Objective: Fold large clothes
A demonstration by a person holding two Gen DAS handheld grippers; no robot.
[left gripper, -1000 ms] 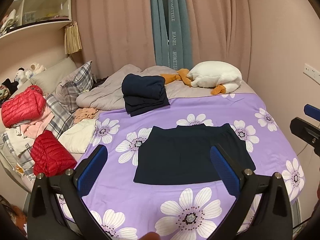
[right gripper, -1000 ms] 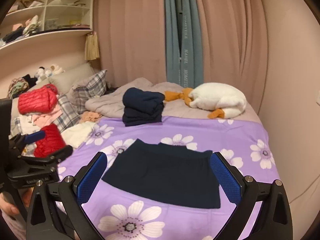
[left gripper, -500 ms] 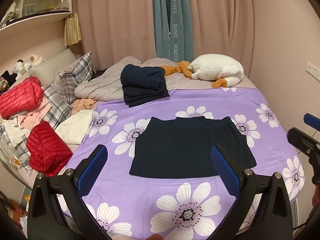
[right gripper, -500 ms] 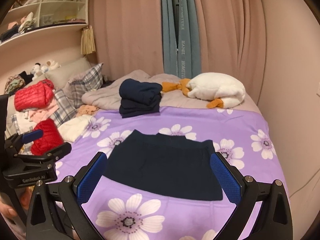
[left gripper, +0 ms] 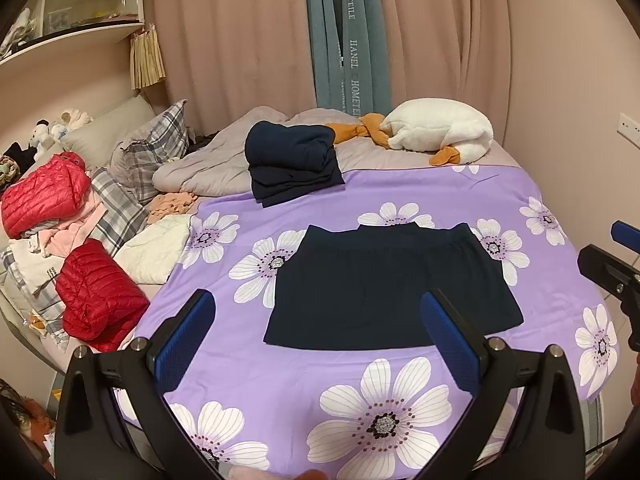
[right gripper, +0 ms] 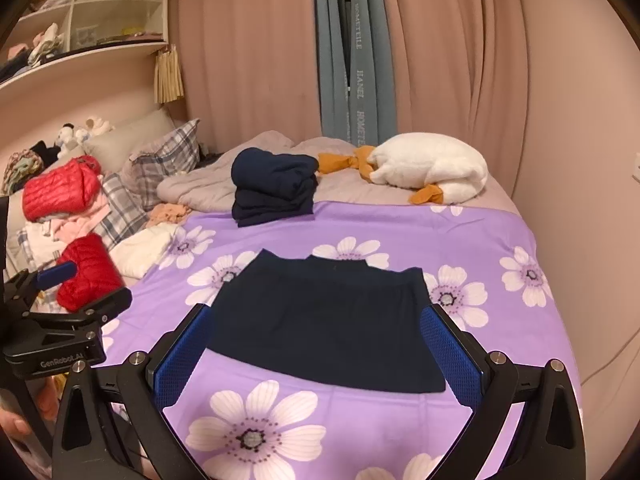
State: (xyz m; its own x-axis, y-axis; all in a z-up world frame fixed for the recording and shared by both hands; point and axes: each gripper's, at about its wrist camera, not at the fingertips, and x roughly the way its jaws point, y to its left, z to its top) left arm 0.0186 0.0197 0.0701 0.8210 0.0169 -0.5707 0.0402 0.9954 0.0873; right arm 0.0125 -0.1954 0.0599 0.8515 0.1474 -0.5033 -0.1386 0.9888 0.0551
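A dark navy garment (left gripper: 388,284) lies flat on the purple flowered bedspread (left gripper: 360,392); it also shows in the right wrist view (right gripper: 332,320). A stack of folded navy clothes (left gripper: 292,164) sits behind it, also seen from the right wrist (right gripper: 274,186). My left gripper (left gripper: 320,340) is open and empty, held above the near edge of the bed. My right gripper (right gripper: 316,356) is open and empty over the garment's near edge. Each gripper shows at the edge of the other's view: the right one (left gripper: 612,268), the left one (right gripper: 60,320).
Red puffer jackets (left gripper: 100,304) and loose clothes (left gripper: 152,248) pile at the left with plaid pillows (left gripper: 152,156). A white goose plush (left gripper: 436,132) and a grey duvet (left gripper: 208,168) lie at the back. Curtains (left gripper: 360,40) and the wall stand behind and right.
Both grippers have moved slightly closer to and lower over the bed. The garment and the stack have not moved. Both grippers stay open.
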